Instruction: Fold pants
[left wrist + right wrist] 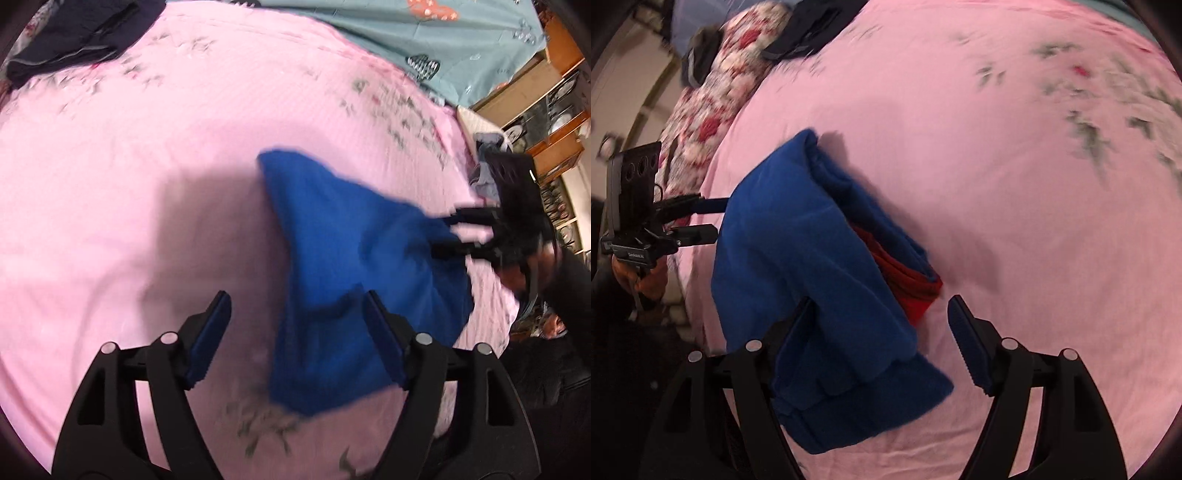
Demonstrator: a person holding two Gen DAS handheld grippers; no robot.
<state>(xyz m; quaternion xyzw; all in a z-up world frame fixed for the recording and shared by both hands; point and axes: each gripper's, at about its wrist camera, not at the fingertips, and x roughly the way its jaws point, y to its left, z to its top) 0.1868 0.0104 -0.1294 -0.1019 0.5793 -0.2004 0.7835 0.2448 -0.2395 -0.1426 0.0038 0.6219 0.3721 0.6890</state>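
Right tongs (879,321) are nearest in my right wrist view, jaws apart and clamped on nothing. Blue pants (816,280) lie just under them, more under the left-hand finger than in the middle of the gap. Pants are already a thick folded bundle on the pink bed sheet (1015,192); long axis runs from near the tongs up and to the left of the view. Red lining (908,284) shows at the open edge on the bundle's right side.

Left tongs (297,314) are apart too, holding nothing. In the left wrist view the bundle sits partly between the fingers and partly past the right-hand one, so it lies ahead and a bit to the right.

Both tongs are close to the pants, approx. at opposite ends. I judge the right one is better placed over the cloth, prob. the nearer for a next pinch.

Fabric looks soft, fleece-like, thick, w/ rounded fold edges. Sheet is thin cotton w/ grey-green leaf print. Farther away, dark clothes (74,37) lie at the bed's far corner.
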